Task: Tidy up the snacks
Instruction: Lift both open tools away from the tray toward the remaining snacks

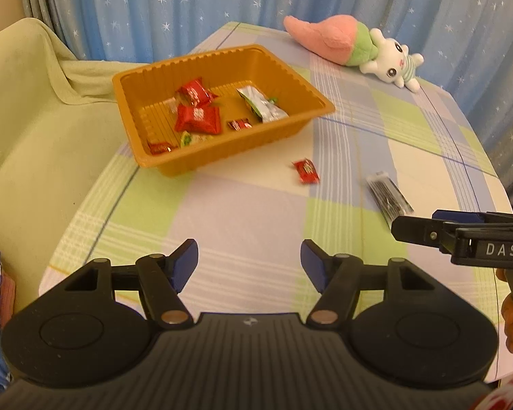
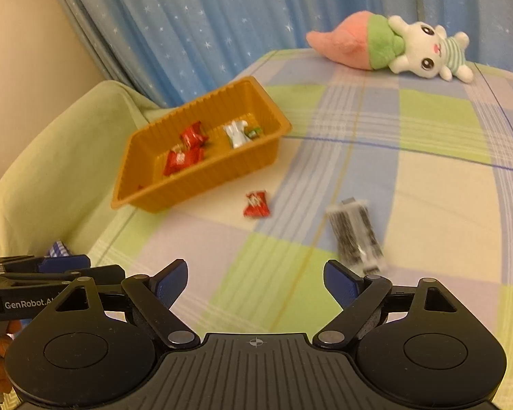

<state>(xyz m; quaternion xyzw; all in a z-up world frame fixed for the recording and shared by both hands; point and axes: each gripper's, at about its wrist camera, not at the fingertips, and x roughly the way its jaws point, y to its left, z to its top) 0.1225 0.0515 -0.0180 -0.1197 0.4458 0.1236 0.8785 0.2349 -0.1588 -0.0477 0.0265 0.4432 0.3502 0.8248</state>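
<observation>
An orange plastic tray (image 1: 304,83) (image 2: 273,112) sits at the table's far left and holds several snack packets, red ones (image 1: 197,118) and a silver-green one (image 1: 261,102). A small red snack packet (image 1: 305,171) (image 2: 256,204) lies loose on the checked tablecloth in front of the tray. A black-and-clear striped packet (image 1: 389,197) (image 2: 354,234) lies to its right. My left gripper (image 1: 249,261) is open and empty, low over the near table. My right gripper (image 2: 255,282) is open and empty, with the striped packet just beyond its right fingertip.
A pink, green and white plush toy (image 1: 355,48) (image 2: 393,46) lies at the table's far edge. A pale green covered sofa (image 1: 34,102) stands left of the table. Blue star curtains hang behind. The right gripper's side (image 1: 461,235) shows in the left wrist view.
</observation>
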